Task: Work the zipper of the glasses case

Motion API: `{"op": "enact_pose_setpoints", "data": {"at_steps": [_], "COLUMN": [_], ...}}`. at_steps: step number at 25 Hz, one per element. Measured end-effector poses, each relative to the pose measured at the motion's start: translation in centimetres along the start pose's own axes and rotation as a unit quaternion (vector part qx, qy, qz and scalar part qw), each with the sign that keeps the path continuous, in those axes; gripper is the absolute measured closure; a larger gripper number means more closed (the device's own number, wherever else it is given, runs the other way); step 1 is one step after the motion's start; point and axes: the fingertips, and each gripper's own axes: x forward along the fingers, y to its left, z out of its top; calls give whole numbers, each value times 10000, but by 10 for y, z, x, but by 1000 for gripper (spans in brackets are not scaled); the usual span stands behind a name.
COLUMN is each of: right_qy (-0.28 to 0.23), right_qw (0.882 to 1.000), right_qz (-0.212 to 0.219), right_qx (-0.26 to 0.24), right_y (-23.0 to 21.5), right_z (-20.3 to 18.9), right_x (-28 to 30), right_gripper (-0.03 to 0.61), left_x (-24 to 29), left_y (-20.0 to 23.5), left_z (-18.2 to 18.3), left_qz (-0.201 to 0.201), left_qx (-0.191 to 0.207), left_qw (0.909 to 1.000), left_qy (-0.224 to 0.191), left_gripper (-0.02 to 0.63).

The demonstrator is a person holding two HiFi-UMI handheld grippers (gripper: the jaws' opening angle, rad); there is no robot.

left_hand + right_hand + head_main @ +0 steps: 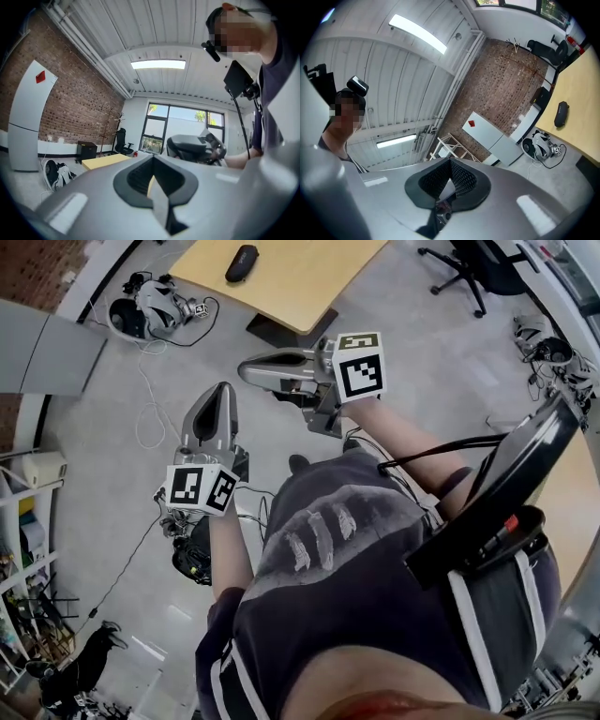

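Note:
The black glasses case (pixel 242 262) lies zipped on the light wooden table (pixel 291 282) at the top of the head view, far from both grippers. In the right gripper view the glasses case (pixel 560 114) shows small on the table (pixel 579 93) at the right edge. My left gripper (pixel 222 390) is held in the air in front of the person and points toward the table, jaws together and empty. My right gripper (pixel 246 369) points left just above it, also shut on nothing. In the gripper views both the left gripper (pixel 152 158) and the right gripper (pixel 450 161) aim up toward the ceiling.
A headset with cables (pixel 150 313) lies on the grey floor left of the table. An office chair (pixel 469 268) stands at the top right. Shelving (pixel 28 521) lines the left wall. A white cabinet (pixel 487 133) leans against the brick wall.

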Motion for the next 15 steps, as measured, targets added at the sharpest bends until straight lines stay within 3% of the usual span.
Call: {"op": "enact_pose_setpoints", "data": {"at_steps": [11,15], "right_qy": [-356,-349], "right_qw": [9986,9986], "right_qz": [399,384], "right_qx": [54,111], "right_y": [30,23], "right_z": [16,32], "right_x": [-152,-183], "right_gripper": [578,578], "left_x": [62,91], "left_y": [-148,-171], "left_z": [-19,-19], "left_qz": [0,-73], "left_qx": [374,410], "left_qw": [9990,9987], "left_qy": [242,293], "left_gripper": [618,618]}}
